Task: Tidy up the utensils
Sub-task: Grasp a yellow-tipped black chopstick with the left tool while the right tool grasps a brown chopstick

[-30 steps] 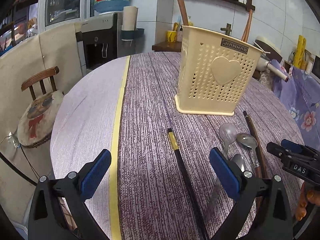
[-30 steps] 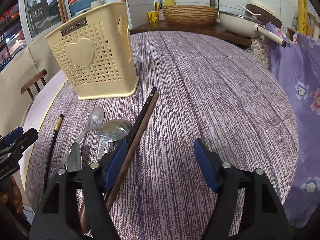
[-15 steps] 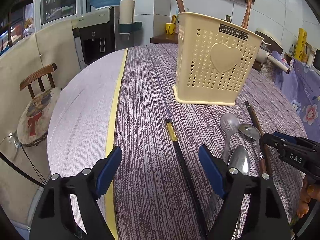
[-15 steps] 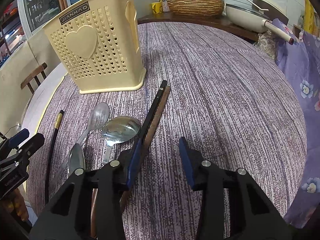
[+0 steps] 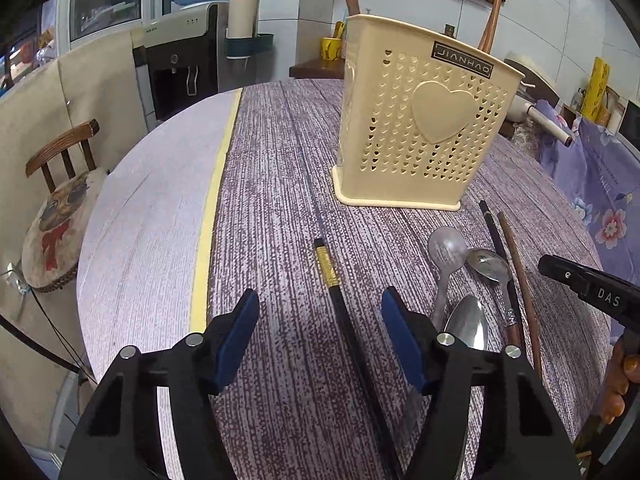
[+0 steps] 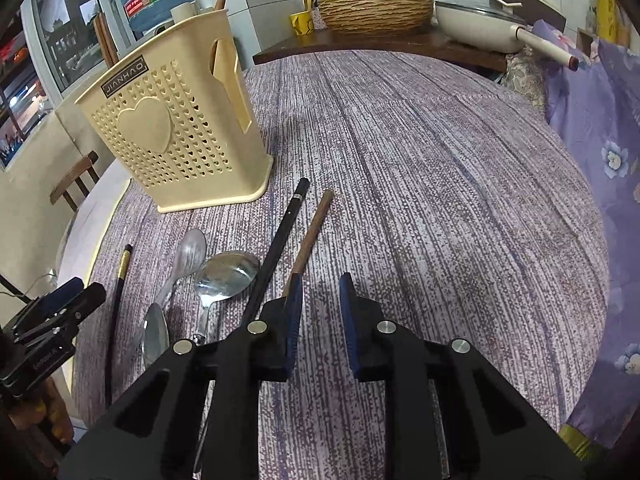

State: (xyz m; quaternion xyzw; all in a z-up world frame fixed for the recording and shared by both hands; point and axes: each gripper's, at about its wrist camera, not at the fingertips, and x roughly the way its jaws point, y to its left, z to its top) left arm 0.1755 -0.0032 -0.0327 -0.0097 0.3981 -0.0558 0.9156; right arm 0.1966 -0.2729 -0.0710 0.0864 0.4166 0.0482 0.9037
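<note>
A cream perforated utensil holder [image 5: 424, 132] stands upright on the round table [image 5: 280, 152]. In the left wrist view my left gripper [image 5: 320, 296] has its jaws closing. A black chopstick with a gold band [image 5: 326, 266] lies between them, untouched by the pads. Three metal spoons [image 5: 446, 246] [image 5: 488, 266] [image 5: 466, 324] lie to its right. In the right wrist view my right gripper [image 6: 320, 280] is closing to a narrow gap, with only cloth showing in it. A brown chopstick [image 6: 312, 232] runs up to its left fingertip. A plain black chopstick [image 6: 280, 240] lies just left of it.
A wooden chair [image 5: 60, 200] stands off the table's left edge, and a water dispenser [image 5: 180, 60] is behind it. A yellow stripe [image 5: 212, 208] crosses the tablecloth. Purple floral fabric [image 6: 600, 120] hangs on the right. A pan [image 6: 480, 24] and a wicker basket [image 6: 376, 8] sit on the far counter.
Both grippers' jaws have narrowed, the right one most. The brown chopstick's far end has swung right, away from the plain black one. Both views sit a little closer to the table.
</note>
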